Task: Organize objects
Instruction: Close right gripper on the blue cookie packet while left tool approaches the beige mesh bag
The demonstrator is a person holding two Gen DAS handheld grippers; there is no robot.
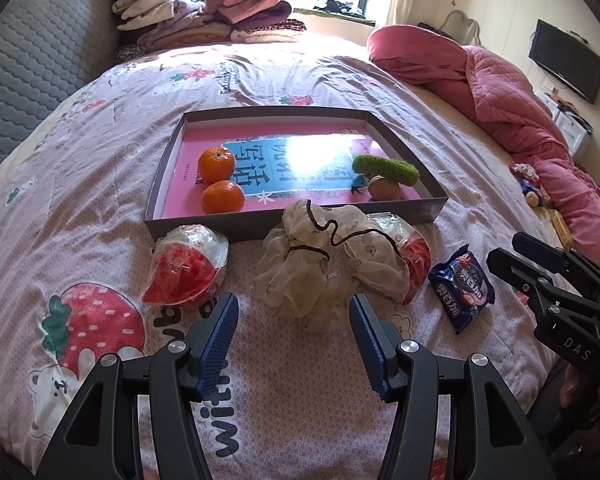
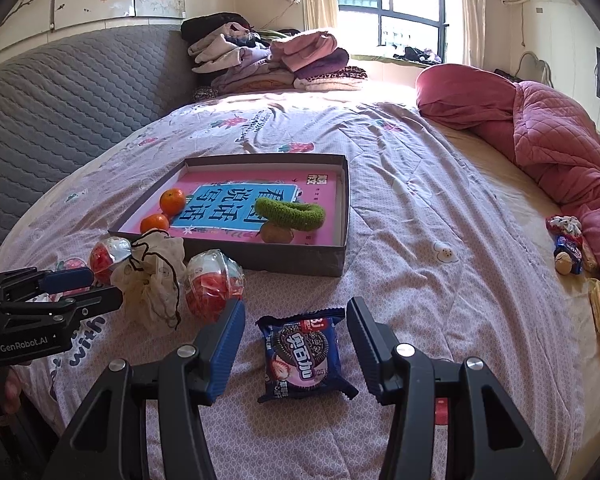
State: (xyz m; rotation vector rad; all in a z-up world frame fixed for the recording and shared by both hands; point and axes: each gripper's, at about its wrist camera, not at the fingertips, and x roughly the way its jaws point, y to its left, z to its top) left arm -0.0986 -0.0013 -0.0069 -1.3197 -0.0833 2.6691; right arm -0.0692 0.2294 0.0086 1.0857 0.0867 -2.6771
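Left gripper (image 1: 293, 312) sits bottom centre of its view, jaws apart, nothing in them, with the cream scrunchie (image 1: 324, 256) just past the tips. Right gripper (image 2: 296, 322) is likewise spread and empty, straddling the blue cookie packet (image 2: 303, 354) without touching it. Further up, mid-frame, the shallow box (image 1: 188, 222) holds two oranges (image 1: 217, 164) and a green scrunchie (image 1: 385, 168).
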